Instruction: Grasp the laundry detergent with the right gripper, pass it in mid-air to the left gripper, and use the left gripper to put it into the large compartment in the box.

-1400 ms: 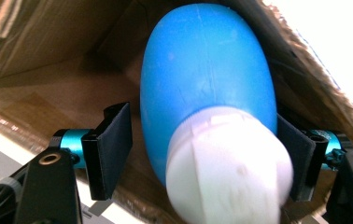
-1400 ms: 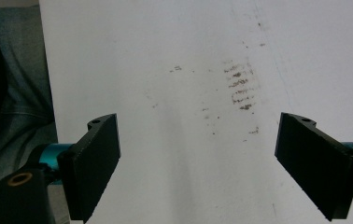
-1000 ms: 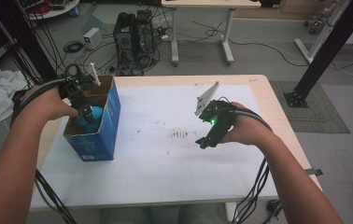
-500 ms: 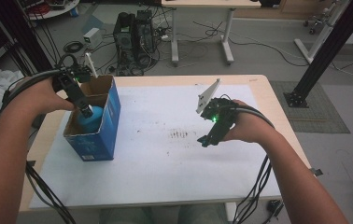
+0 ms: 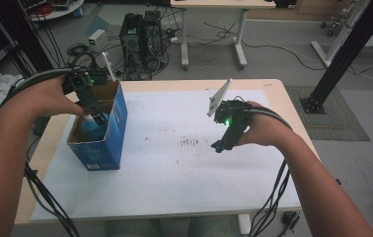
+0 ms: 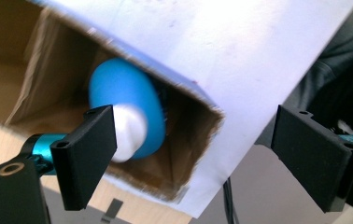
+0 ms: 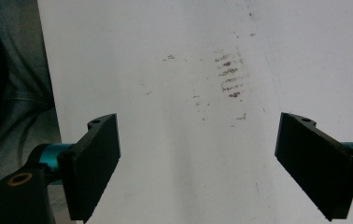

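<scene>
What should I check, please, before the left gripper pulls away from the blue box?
1. Left gripper let go of the blue bottle: ok, its jaws have just been opening and stand apart with nothing pressed between them.
2. Bottle inside the blue box: ok, it sits within the cardboard walls.
3. Bottle resting steadily: cannot tell, its base is hidden.
4. Box fully on the table: ok, it stands near the left edge on the white sheet.
5. Right gripper free: ok, open over the bare sheet, holding nothing.
6. Left gripper's cable clear of the box rim: cannot tell.
</scene>
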The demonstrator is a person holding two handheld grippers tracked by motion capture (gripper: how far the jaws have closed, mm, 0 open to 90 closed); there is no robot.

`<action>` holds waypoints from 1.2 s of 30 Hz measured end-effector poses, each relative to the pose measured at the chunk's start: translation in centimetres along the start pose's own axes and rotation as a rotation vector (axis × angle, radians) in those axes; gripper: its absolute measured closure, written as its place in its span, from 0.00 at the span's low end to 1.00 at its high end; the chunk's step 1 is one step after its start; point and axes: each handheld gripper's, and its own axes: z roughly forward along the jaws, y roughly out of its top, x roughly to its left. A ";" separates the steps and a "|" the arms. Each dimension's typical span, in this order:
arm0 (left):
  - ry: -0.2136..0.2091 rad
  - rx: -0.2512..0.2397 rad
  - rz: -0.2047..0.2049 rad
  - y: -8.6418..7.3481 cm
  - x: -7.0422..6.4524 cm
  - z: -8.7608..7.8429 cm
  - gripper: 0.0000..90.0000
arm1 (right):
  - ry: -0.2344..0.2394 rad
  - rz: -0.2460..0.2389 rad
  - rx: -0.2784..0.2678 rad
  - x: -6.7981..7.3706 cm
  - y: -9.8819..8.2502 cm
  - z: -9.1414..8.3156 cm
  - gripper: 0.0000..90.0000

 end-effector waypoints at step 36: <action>-0.043 0.129 0.378 8.6 -6.4 4.4 0.06 | 0.065 -0.004 0.134 -0.8 -0.2 0.2 0.15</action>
